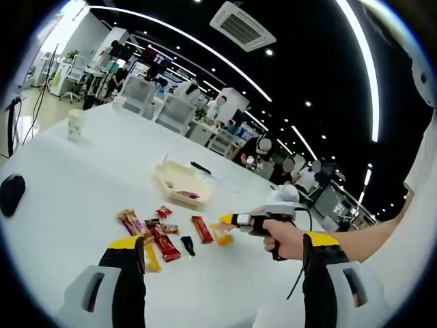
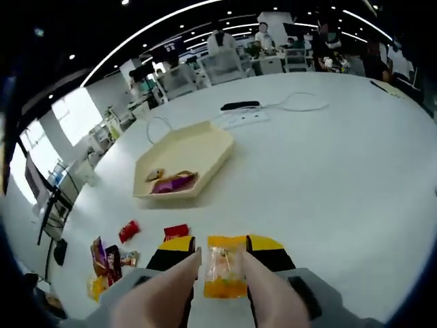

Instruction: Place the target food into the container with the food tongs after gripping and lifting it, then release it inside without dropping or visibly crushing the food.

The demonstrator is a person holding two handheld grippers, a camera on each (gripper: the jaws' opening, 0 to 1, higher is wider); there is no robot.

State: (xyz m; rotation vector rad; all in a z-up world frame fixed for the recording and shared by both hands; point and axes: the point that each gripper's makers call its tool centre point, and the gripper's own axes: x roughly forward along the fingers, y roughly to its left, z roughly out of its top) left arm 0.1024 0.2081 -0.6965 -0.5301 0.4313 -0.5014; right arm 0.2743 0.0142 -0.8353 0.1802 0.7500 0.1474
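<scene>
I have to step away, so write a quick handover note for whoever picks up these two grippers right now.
Right gripper: jaws either side of a yellow snack packet on the white table, close against it; whether it is gripped yet is unclear. It has not been lifted.
Left gripper: open, holding nothing, hovering above the table near the loose snacks.
Tray: further along the table, with a purple packet and a smaller piece already in it.
Left: close gently on the yellow packet, lift it, carry it to the tray, release it inside. Several packets remain on the table.
</scene>
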